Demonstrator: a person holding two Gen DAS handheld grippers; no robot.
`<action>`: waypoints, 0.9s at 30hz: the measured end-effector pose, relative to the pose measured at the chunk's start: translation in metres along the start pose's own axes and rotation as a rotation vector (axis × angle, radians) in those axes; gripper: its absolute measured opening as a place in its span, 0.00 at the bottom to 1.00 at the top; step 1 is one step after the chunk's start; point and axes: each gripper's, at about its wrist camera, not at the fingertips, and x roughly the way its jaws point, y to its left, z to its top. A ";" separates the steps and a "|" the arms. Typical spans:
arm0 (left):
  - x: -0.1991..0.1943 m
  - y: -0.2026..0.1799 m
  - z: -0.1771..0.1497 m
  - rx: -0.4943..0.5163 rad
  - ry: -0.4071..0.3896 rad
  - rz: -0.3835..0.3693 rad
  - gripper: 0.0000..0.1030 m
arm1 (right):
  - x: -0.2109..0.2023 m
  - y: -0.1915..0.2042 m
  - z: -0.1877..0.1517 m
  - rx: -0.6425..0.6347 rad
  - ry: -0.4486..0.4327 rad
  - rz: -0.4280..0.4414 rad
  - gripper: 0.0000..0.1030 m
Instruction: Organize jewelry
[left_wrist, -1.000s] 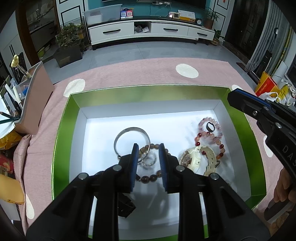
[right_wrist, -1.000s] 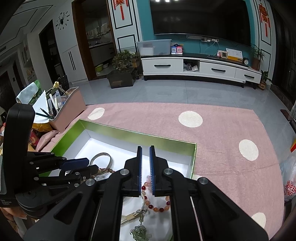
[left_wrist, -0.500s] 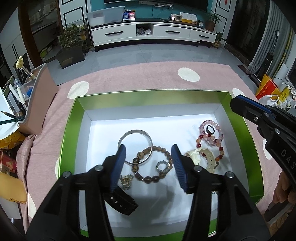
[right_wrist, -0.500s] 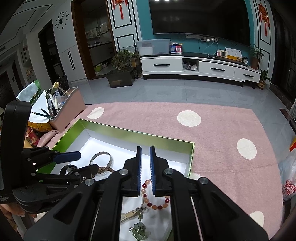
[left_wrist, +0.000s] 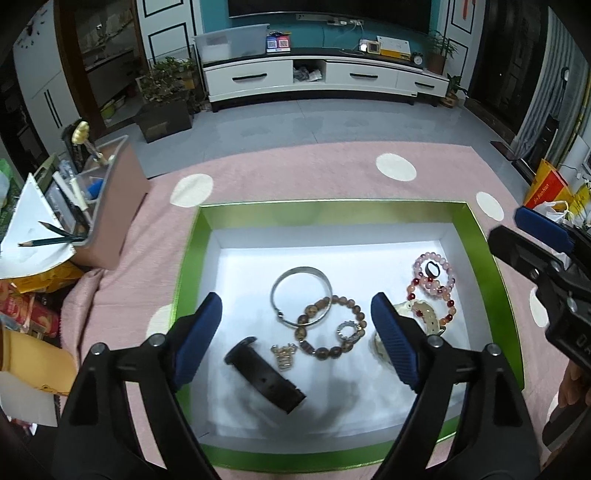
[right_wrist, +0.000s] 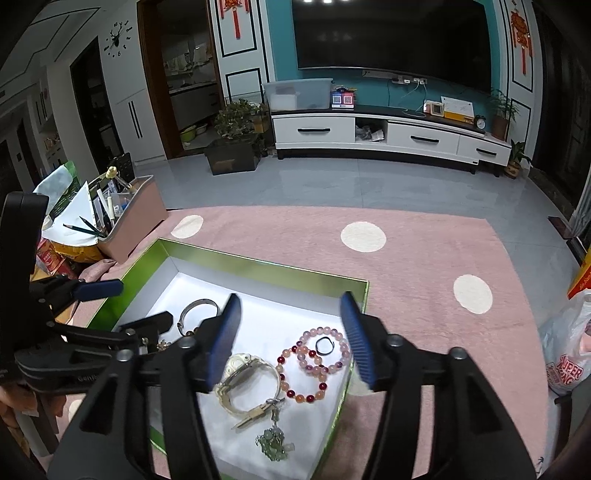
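Jewelry lies loose on the white floor of a green-rimmed box (left_wrist: 186, 258): a silver bangle (left_wrist: 301, 301) overlapping a brown bead bracelet (left_wrist: 330, 326), a small ring (left_wrist: 347, 329), a gold charm (left_wrist: 283, 354) and a black strap (left_wrist: 264, 374) at 7 o'clock. Pink bead bracelets (right_wrist: 314, 363) and a cream watch (right_wrist: 245, 384) sit at 3 o'clock. The left gripper (left_wrist: 295, 343) and right gripper (right_wrist: 291, 336) hover with jaws wide apart, holding nothing. A pink organizer (left_wrist: 110, 206) stands on the dotted pink cloth (right_wrist: 424, 258) at 10 o'clock.

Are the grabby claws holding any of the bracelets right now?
No, nothing is held. The left gripper and the right gripper are both open wide above the green box, and the jewelry lies loose inside it.
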 end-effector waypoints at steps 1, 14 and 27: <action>-0.003 0.001 0.000 -0.001 -0.004 0.006 0.85 | -0.004 0.000 0.000 -0.003 0.002 -0.008 0.67; -0.056 0.017 0.005 -0.025 -0.062 0.080 0.98 | -0.038 0.008 0.005 0.015 0.090 -0.087 0.99; -0.124 0.027 0.019 -0.044 -0.075 0.149 0.98 | -0.087 0.027 0.030 0.044 0.096 -0.087 0.99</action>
